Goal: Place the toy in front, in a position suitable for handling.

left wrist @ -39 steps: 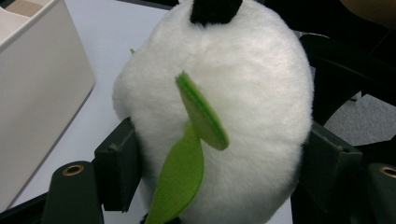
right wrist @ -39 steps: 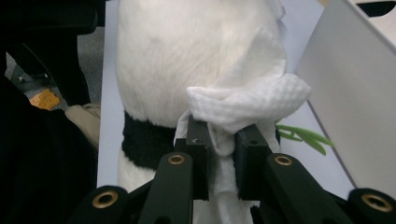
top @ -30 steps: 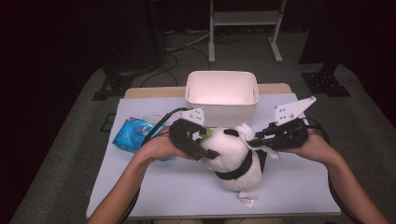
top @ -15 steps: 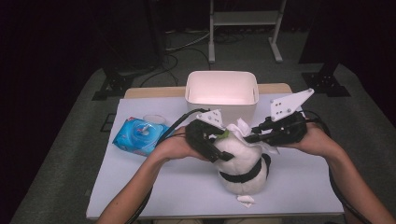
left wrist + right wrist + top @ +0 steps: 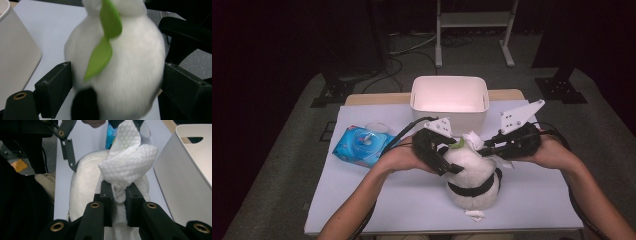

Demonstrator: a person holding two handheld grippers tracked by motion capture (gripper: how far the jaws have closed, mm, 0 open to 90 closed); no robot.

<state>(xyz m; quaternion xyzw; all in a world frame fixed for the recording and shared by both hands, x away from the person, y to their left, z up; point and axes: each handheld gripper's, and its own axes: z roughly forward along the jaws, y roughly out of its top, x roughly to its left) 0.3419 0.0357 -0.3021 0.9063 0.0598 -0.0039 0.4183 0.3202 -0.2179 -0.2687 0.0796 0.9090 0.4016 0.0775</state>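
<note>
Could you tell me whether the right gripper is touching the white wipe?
Touching: in the right gripper view, the right gripper pinches the bunched white wipe between its fingers, above the plush toy.

No lettering can be read anywhere; the print on the blue plastic wipes pack [image 5: 360, 145] is too blurred.

1 plush toy [image 5: 472, 172], 1 wipe [image 5: 127, 167], 1 wipe pack [image 5: 362, 146], 1 bin [image 5: 450, 97].

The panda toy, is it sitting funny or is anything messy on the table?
The panda toy sits with its back to the camera, leaning a little between the left gripper and the right gripper, which pinches a crumpled wipe against it. A small white scrap lies loose on the table behind the toy. Nothing is spilled.
</note>
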